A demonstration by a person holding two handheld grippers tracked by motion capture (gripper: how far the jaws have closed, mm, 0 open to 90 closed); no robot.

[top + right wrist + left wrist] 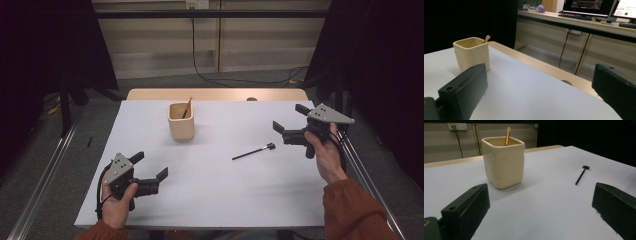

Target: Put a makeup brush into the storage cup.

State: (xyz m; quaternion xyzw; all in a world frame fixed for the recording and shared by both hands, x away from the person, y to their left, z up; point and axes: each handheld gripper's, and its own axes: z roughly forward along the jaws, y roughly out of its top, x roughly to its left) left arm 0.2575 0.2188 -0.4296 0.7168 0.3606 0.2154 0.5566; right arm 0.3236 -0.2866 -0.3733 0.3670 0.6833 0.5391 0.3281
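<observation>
A cream square cup (181, 121) stands at the back middle of the white table (210, 190), with an orange-handled stick (187, 107) leaning inside it. A thin black brush-like tool (253, 151) lies flat right of centre. My left gripper (149, 166) hovers near the front left, open and empty, facing the cup (503, 161) and the tool (581, 174). My right gripper (289, 117) is held at the right edge, open and empty, pointing left towards the cup (472, 53).
A wooden strip (215, 94) runs along the table's far edge. Black curtains (45, 45) flank both sides. Cables (210, 77) lie on the floor behind. A desk with monitors (589, 5) stands beyond the table in the right gripper view.
</observation>
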